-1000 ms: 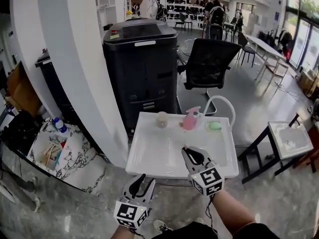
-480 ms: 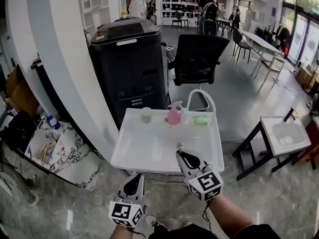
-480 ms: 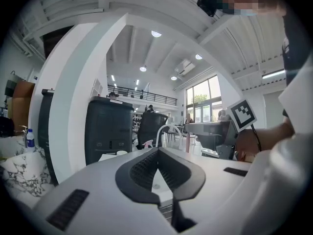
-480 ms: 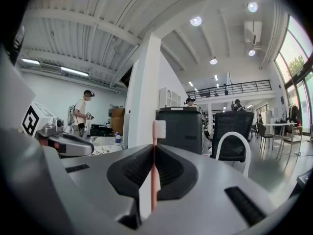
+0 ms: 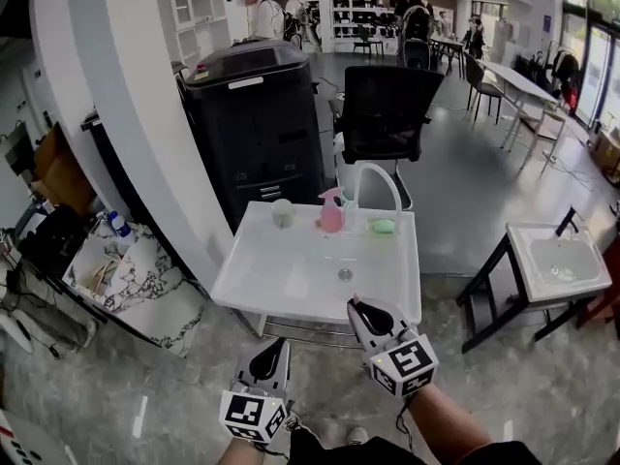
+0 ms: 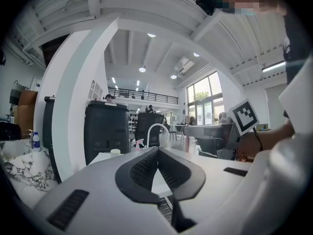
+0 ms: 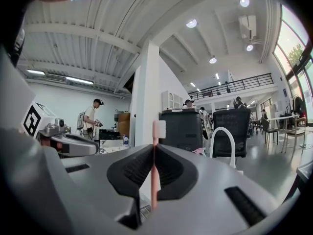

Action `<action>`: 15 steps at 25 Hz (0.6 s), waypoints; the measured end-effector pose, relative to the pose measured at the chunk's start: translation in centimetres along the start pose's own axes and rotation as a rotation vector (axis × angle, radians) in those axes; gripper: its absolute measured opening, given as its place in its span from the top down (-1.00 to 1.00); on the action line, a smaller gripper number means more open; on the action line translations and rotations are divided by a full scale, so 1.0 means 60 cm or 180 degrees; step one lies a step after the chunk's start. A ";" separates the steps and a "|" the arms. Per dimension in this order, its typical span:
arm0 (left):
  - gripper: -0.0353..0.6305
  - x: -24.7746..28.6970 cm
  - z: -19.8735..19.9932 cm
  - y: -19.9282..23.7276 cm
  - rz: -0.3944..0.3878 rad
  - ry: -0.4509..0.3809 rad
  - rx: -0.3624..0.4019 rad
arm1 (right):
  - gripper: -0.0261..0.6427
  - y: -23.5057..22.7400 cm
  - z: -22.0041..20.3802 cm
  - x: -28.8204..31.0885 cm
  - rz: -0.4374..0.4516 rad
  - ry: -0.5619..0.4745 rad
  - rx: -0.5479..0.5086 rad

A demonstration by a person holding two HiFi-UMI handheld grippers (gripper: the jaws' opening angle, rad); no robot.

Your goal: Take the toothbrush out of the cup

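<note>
Jaws of the right gripper (image 7: 154,148) clenched on a pink toothbrush (image 7: 154,165), upright between the pads, pale bristle head just above the jaw tips. Well clear of the white cup (image 5: 282,213), far ahead of those jaws and to their left, at the far edge of the white sink table (image 5: 291,279). Beside the cup, a pink spray bottle (image 5: 331,211), then green soap (image 5: 384,226), under an arched white tap (image 5: 377,167). Jaws of the left gripper (image 6: 157,150) pressed together on nothing, short of the table's near edge.
</note>
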State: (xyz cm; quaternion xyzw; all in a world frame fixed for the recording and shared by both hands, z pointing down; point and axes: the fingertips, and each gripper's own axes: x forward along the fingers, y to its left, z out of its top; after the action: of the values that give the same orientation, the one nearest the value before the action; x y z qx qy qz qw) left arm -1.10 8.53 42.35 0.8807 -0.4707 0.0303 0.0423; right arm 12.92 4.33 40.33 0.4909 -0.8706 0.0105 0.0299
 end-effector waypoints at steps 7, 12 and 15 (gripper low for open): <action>0.84 -0.042 -0.001 -0.041 0.0119 -0.0026 0.0016 | 0.85 0.024 -0.016 -0.043 0.0155 0.0023 0.0078; 0.84 -0.055 0.000 -0.053 0.0181 -0.0044 0.0017 | 0.85 0.029 -0.018 -0.058 0.0199 0.0013 0.0138; 0.84 -0.058 0.007 -0.058 0.0187 -0.0070 0.0010 | 0.85 0.031 -0.015 -0.064 0.0207 0.0000 0.0146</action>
State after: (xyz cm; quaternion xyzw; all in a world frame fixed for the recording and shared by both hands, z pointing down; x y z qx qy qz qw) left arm -0.14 13.25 41.42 0.8669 -0.4967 0.0226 0.0348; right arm 13.35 8.65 40.99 0.4629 -0.8857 0.0314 0.0183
